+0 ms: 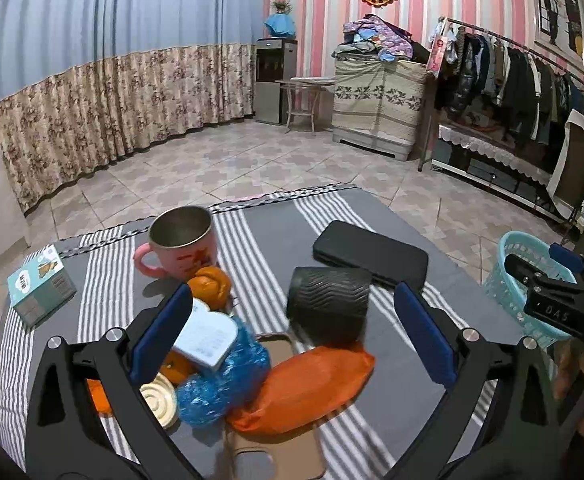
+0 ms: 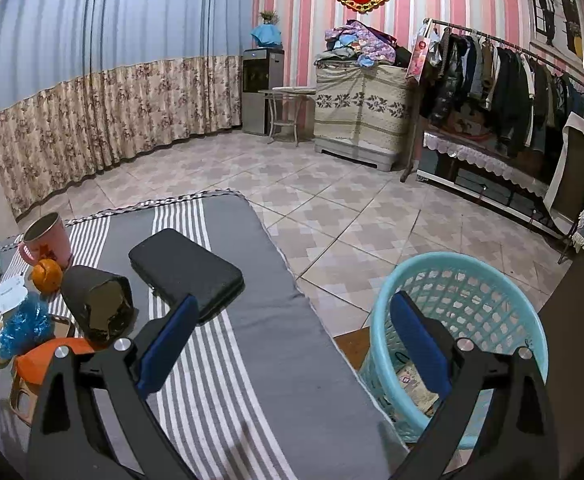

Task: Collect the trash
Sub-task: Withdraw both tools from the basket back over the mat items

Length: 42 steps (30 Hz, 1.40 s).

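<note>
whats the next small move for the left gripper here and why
Probably ease the open left gripper down and close on the orange bag, which lies between its fingers. The right gripper is open and empty beside the blue basket, which already holds wrappers.

Between the spread fingers of the left gripper (image 1: 292, 340) lie an orange plastic packet (image 1: 312, 384), a blue tinsel scrubber (image 1: 227, 376) to its left, and a black ribbed cylinder (image 1: 328, 306) beyond. Farther ahead sit a flat black case (image 1: 372, 252) and a pink metal mug (image 1: 179, 244). The turquoise lattice basket (image 2: 464, 296) stands on the floor under the right gripper (image 2: 294, 344), right of the striped grey table cloth (image 2: 227, 380).
</note>
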Available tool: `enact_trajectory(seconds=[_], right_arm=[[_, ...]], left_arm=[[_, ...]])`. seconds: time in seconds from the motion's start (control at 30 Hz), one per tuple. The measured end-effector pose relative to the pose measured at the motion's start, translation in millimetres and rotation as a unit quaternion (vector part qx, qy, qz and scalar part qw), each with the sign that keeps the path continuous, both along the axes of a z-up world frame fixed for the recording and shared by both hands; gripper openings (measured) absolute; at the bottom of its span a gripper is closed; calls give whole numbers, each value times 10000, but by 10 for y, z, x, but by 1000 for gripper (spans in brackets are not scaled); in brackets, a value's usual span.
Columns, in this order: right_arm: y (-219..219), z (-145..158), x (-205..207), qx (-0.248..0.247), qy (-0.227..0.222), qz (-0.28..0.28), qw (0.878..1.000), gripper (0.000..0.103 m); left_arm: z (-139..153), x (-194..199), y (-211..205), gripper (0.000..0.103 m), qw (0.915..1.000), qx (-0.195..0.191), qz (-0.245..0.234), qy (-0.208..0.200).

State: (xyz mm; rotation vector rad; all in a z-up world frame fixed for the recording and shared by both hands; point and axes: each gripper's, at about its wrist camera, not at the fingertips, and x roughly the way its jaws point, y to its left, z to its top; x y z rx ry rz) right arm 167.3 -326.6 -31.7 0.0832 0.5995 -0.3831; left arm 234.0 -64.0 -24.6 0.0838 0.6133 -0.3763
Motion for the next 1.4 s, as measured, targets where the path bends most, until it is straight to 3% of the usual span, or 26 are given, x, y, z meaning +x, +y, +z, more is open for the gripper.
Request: enact_trajectory(seconds=[0.63,1.4], right_arm=[[359,-240,25,128,99,140,9998,95],[512,-214,79,66,98,237,9997,95]], left_arm=[[-220,68,460,97,9997,115,145,141],[-275,29,521,96,9998,96,125,156]])
